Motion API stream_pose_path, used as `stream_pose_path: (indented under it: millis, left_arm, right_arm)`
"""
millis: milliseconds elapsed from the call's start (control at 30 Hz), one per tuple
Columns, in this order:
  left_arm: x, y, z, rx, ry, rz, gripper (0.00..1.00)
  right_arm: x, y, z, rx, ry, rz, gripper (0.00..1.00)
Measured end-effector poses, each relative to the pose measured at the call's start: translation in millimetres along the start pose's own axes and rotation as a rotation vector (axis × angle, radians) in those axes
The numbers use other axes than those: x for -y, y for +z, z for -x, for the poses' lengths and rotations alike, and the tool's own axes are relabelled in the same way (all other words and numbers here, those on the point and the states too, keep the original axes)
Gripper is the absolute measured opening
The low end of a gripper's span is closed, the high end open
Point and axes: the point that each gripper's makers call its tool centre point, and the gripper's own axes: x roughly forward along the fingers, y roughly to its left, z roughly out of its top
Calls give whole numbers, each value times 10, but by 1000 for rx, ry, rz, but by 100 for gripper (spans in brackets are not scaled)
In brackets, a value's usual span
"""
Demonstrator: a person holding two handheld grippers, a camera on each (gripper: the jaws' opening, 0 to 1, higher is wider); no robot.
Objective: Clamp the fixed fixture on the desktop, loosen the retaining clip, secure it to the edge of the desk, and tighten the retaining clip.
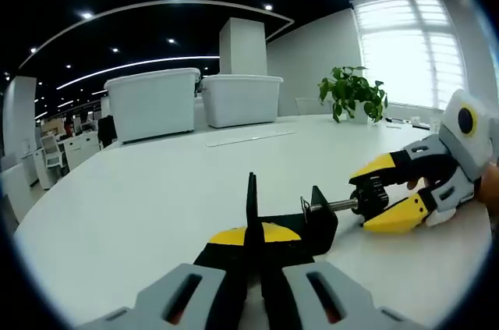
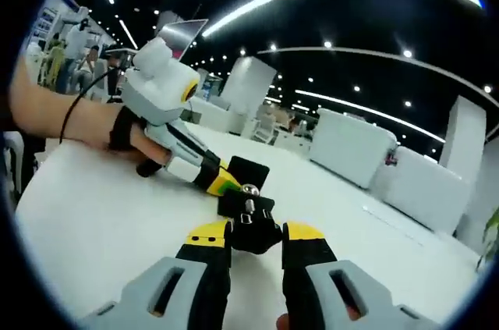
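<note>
A black clamp fixture [image 1: 316,225] lies on the white table [image 1: 140,197]. My left gripper [image 1: 251,233] is shut on its upright flat plate [image 1: 251,199]. The fixture's steel screw [image 1: 343,205] runs right to a black knob [image 1: 374,193], which sits between the yellow tips of my right gripper [image 1: 373,199]. In the right gripper view, my right gripper [image 2: 256,233] is shut on that knob [image 2: 256,238]. Beyond it are the screw's ball end [image 2: 249,189] and the black plate [image 2: 249,169]. The left gripper [image 2: 221,182] holds the plate from the left.
Two white storage bins [image 1: 152,100] [image 1: 242,98] stand at the table's far side, with a potted plant [image 1: 352,92] to the right by a bright window. A person's hand [image 2: 86,123] holds the left gripper. Desks and people are far off.
</note>
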Motion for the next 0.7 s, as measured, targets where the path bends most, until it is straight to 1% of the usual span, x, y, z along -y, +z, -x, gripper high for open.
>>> stream_pose_path:
  millis: [33,133,233,267,333,367,400,433,500,600,667,700]
  left_arm:
    - [-5,-1,-3,0,1,2,5]
    - [3,-1,19,0,3,2,5]
    - [14,-1,33,1,5,1,6]
    - [27,-1,45,1,5,0,6]
    - [24,1,36,3,1,-3,6]
    - [25,4,28,4,0,-7,6]
    - [25,9,24,7,1,-15,6]
    - [19,7,20,8,1,-22,6]
    - [7,11,13,12,0,-33,8]
    - [9,26,-3,22,-6,-55,12]
    - [25,29,19,24,-9,-57,15]
    - [22,32,13,23,-8,-55,16]
  right_arm:
    - [-8,3,-2,-1,-2,10,23]
    - [-8,3,-15,-4,-15,75,24]
    - [-8,3,-11,-1,-13,79,24]
    - [-3,9,-6,2,-7,62,24]
    - [8,9,-8,12,11,-22,26]
    - [1,19,-5,17,27,-83,28]
    - [-21,36,15,13,30,-101,29]
    - [-9,34,19,7,28,-90,30]
    - [-37,7,36,-16,30,-104,30]
    - [-46,-55,60,-57,47,-126,33]
    - [-45,-94,92,-95,61,-118,33]
    - [-29,-91,109,-103,60,-113,33]
